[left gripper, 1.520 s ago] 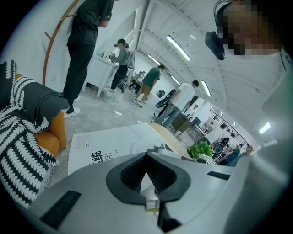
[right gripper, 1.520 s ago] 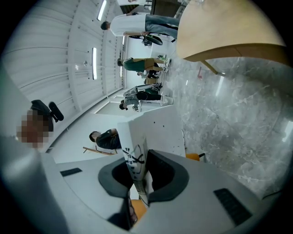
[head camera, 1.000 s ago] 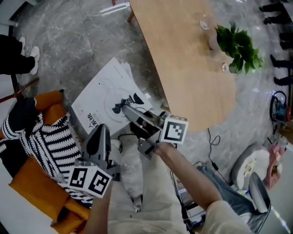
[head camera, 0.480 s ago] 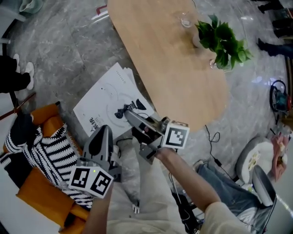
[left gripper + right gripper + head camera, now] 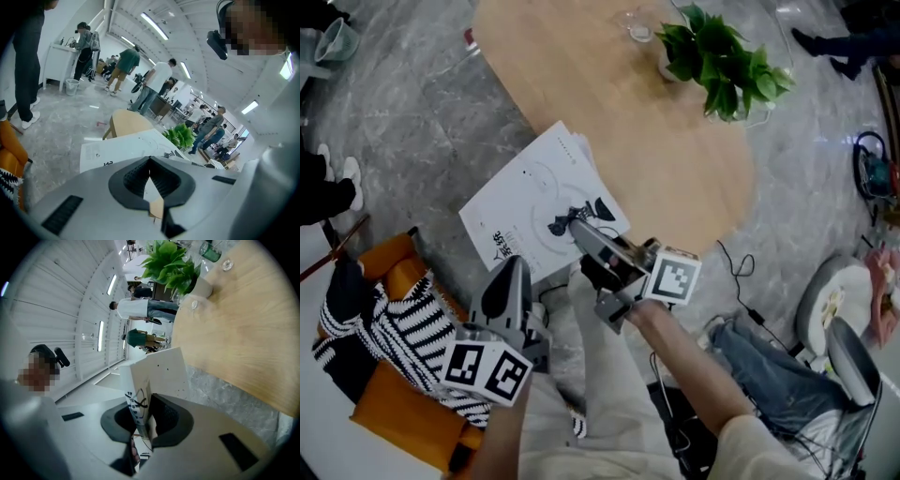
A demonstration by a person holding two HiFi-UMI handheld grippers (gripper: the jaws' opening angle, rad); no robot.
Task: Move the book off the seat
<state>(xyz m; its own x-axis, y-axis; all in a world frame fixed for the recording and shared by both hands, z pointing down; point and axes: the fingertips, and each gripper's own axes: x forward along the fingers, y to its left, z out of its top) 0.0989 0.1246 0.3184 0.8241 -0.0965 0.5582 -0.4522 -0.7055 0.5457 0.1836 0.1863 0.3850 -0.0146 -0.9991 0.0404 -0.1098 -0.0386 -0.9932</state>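
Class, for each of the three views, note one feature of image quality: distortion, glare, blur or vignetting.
Head view: even light, sharp, sheen on the floor. Left gripper view: fisheye curves the ceiling; corners black. Right gripper view: the table edge curves; the book softens near the lens.

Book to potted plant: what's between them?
Only bare wooden tabletop lies between the book and the potted plant; the head view shows it.

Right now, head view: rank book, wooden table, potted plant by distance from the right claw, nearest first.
1. book: clamped in the right claw, spreading to its upper left.
2. wooden table: just beyond, above.
3. potted plant: on the table's far end, top right.
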